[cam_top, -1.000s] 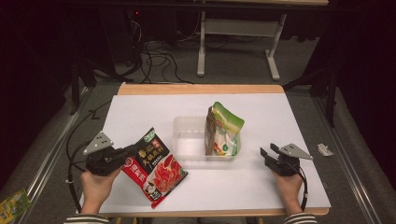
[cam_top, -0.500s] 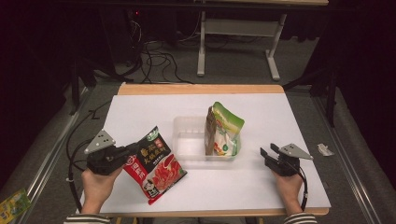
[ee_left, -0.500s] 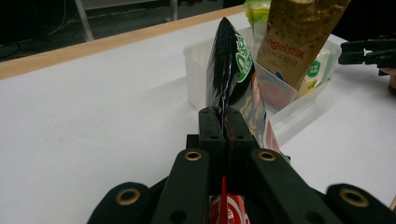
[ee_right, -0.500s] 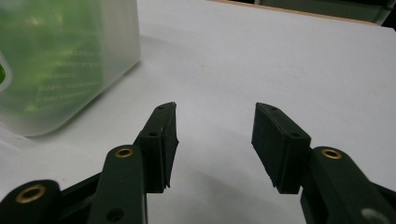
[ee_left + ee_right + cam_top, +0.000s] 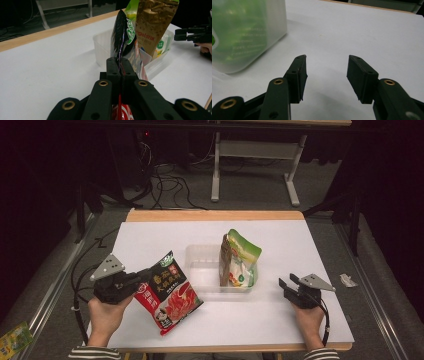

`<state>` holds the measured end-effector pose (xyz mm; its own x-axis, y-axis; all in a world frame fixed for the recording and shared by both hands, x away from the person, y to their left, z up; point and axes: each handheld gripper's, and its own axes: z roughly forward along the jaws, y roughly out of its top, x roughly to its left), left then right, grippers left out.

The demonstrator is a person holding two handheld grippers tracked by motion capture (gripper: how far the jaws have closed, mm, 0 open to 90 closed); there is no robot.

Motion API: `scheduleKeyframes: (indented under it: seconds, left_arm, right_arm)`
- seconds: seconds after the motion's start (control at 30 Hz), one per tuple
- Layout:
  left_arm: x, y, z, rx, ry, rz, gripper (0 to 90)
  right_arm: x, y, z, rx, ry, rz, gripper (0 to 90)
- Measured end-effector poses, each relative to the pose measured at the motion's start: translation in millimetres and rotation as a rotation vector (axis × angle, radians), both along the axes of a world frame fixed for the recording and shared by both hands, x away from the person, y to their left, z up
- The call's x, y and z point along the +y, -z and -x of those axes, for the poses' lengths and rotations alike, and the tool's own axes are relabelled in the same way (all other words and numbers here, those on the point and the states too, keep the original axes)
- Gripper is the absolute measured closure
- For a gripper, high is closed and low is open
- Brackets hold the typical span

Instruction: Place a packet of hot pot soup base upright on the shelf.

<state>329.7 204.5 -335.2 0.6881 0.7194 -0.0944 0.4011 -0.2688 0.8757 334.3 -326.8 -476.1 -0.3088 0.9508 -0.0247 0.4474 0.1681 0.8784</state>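
Observation:
A red and black snack packet [image 5: 170,292] hangs tilted over the white table's front left, and my left gripper [image 5: 145,276] is shut on its left edge. In the left gripper view the jaws [image 5: 120,65] pinch the packet [image 5: 122,32] edge-on, just in front of the clear plastic tub [image 5: 102,47]. The tub [image 5: 202,265] sits mid-table with a green and gold pouch [image 5: 239,260] standing in its right end. My right gripper [image 5: 284,285] rests at the front right, open, with nothing between its jaws [image 5: 327,67]. The tub's corner [image 5: 249,32] lies to their left.
The white table top [image 5: 300,245] has a wooden far edge [image 5: 215,215]. A yellow-green packet [image 5: 15,340] lies on the floor at lower left, and a white scrap [image 5: 347,280] beyond the table's right side. Cables and a metal frame stand behind the table.
The left gripper has risen a little with the red packet, carrying it slightly toward the tub. The right gripper has stayed still.

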Motion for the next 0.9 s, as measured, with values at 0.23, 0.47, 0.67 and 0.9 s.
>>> scheduleKeyframes:
  seconds: [0.23, 0.47, 0.67, 0.9]
  left_arm:
    - [-7.0, -10.7, -5.2, -0.001, 0.014, 0.009, 88.9]
    - [-15.7, -19.7, -10.4, -0.008, 0.018, 0.028, 88.9]
    - [-22.8, -29.9, -19.2, -0.003, 0.018, 0.043, 88.9]
    - [-33.2, -35.5, -33.7, 0.010, 0.001, 0.052, 88.9]
  right_arm:
    - [0.0, 0.0, 0.2, -0.001, 0.001, -0.006, 50.4]
    - [-0.3, 0.0, 0.0, -0.003, -0.001, -0.004, 50.4]
    - [-0.2, 0.0, 0.1, -0.001, -0.001, -0.003, 50.3]
    - [-0.3, 0.1, -0.1, 0.000, -0.002, -0.004, 50.1]
